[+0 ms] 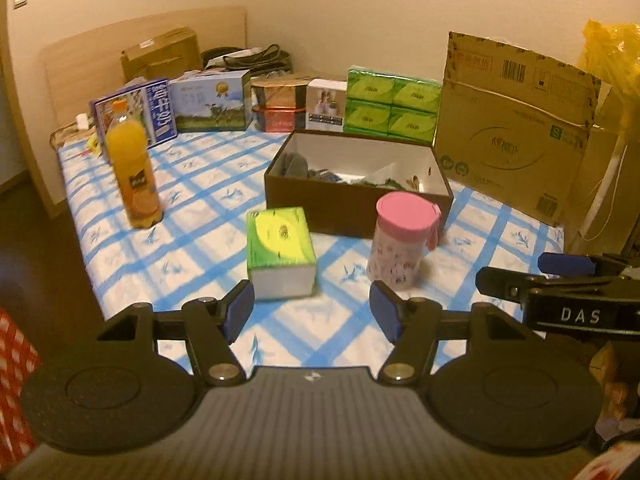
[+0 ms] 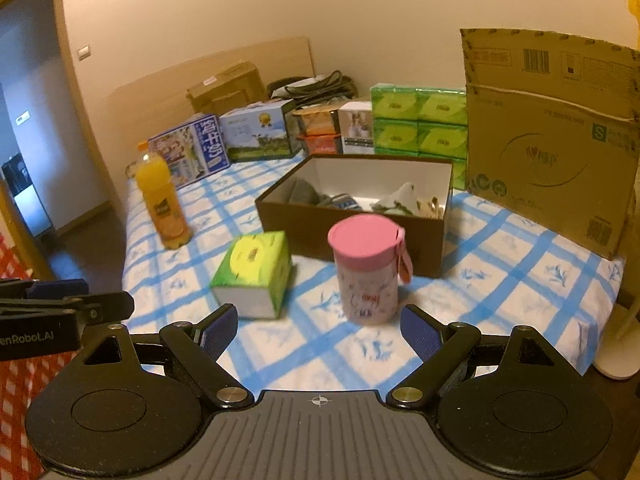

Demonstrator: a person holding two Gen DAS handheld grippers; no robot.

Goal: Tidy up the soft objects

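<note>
Both tongs, left (image 1: 312, 312) and right (image 2: 318, 330), hover released and empty over a blue-checked bed (image 1: 208, 200). Just ahead stand a green tissue pack (image 1: 280, 252) and a pink-lidded cup (image 1: 402, 240); behind them, an open brown box (image 1: 356, 188) holds crumpled soft cloths (image 2: 396, 199).

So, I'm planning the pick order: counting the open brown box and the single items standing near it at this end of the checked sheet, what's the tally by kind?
Open brown box: 1
Juice bottle: 1
Green tissue pack: 1
Pink-lidded cup: 1
Total: 4
</note>
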